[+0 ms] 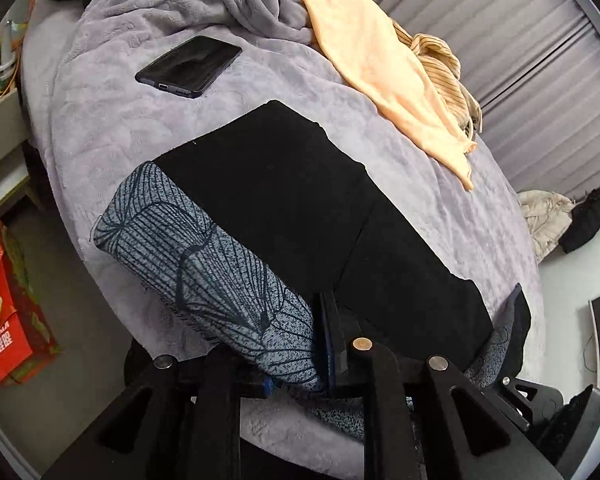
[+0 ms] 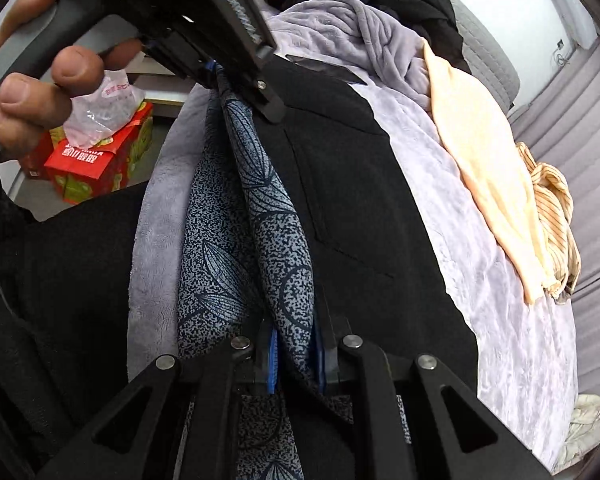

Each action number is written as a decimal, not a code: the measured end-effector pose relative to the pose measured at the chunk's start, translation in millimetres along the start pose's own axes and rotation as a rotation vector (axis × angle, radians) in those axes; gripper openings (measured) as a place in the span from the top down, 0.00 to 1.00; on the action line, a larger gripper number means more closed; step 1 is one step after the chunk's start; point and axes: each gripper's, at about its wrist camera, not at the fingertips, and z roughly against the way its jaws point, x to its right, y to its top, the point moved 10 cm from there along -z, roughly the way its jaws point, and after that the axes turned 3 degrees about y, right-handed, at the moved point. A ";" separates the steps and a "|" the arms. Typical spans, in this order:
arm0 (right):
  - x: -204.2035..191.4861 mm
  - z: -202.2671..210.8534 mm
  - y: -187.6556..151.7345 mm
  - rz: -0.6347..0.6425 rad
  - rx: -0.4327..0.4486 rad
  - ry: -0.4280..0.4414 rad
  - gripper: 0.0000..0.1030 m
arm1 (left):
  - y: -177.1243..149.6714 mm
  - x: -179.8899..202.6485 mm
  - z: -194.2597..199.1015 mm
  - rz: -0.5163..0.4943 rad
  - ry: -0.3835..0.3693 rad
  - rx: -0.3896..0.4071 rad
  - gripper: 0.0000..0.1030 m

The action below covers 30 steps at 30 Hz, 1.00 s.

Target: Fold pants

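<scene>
- Pants (image 1: 292,200): black, with a blue-grey leaf-print lining or layer showing along the near edge; they lie flat on the bed, running diagonally away from my left tool.
- Left tool (image 1: 296,364): I have its fingers closed together on the near edge of the pants, with the patterned fabric (image 1: 204,264) pinched between them.
- Right tool (image 2: 296,360): also clamped on the pants; a fold of the patterned fabric rises out of the narrow gap between its fingers.
- Right wrist view: the left tool (image 2: 236,60) appears at upper left, gripping the same edge further along, with the hand (image 2: 32,96) wrapped around its handle.
- Bed (image 1: 112,128): covered by a lilac fleece blanket, bunched at the far end.
- Phone (image 1: 188,66): dark, screen up on the blanket, well beyond the pants.
- Peach cloth (image 1: 384,76): spread beside the pants, lying over a striped garment (image 1: 440,64).
- Red carton (image 2: 96,160): on the floor beside the bed.
</scene>
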 end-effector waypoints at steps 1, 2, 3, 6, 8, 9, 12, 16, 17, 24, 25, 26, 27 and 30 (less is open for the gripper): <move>0.2 -1.4 0.1 -0.001 -0.002 -0.007 0.86 | 0.5 -4.0 3.4 0.014 -0.019 -0.009 0.82; -6.7 5.3 -7.8 -0.004 -0.004 -0.019 0.86 | 1.6 -9.1 6.0 0.041 -0.037 -0.016 0.82; -8.8 4.6 -9.6 -0.006 -0.008 -0.029 0.86 | 2.1 -13.8 9.0 0.070 -0.056 -0.026 0.82; -17.7 9.4 -17.0 -0.042 -0.007 -0.056 0.86 | 3.8 -20.2 19.6 0.076 0.003 -0.004 0.82; -19.1 10.2 -17.8 -0.078 -0.002 -0.068 0.86 | 6.5 -22.2 33.1 0.033 0.067 0.036 0.82; -18.5 9.7 -18.0 -0.093 -0.001 -0.076 0.86 | 7.8 -21.4 37.8 0.018 0.085 0.049 0.82; -20.9 14.6 -19.8 -0.109 -0.015 -0.104 0.78 | 14.9 -6.7 49.7 -0.042 0.136 0.099 0.82; -24.7 42.4 -12.6 -0.165 0.038 -0.070 0.24 | 16.6 35.7 60.9 -0.126 0.097 0.141 0.82; -21.3 52.1 -12.8 -0.188 0.057 -0.066 0.24 | 15.1 45.5 62.7 -0.151 0.089 0.144 0.82; 58.1 55.4 -39.5 -0.560 0.063 -0.099 0.24 | 13.8 80.5 20.5 -0.224 0.137 0.157 0.01; 70.0 43.4 -49.4 -0.610 0.018 -0.122 0.24 | 9.9 84.8 9.6 -0.246 0.150 0.125 0.01; 77.7 32.2 -60.5 -0.654 -0.032 -0.135 0.24 | 3.0 88.6 -4.8 -0.275 0.187 0.088 0.01; 81.6 21.9 -73.1 -0.703 -0.083 -0.130 0.24 | -3.7 90.0 -14.5 -0.309 0.210 0.062 0.01; 80.7 20.4 -91.8 -0.855 -0.061 -0.030 0.24 | -36.6 91.4 -44.2 -0.422 0.286 -0.035 0.01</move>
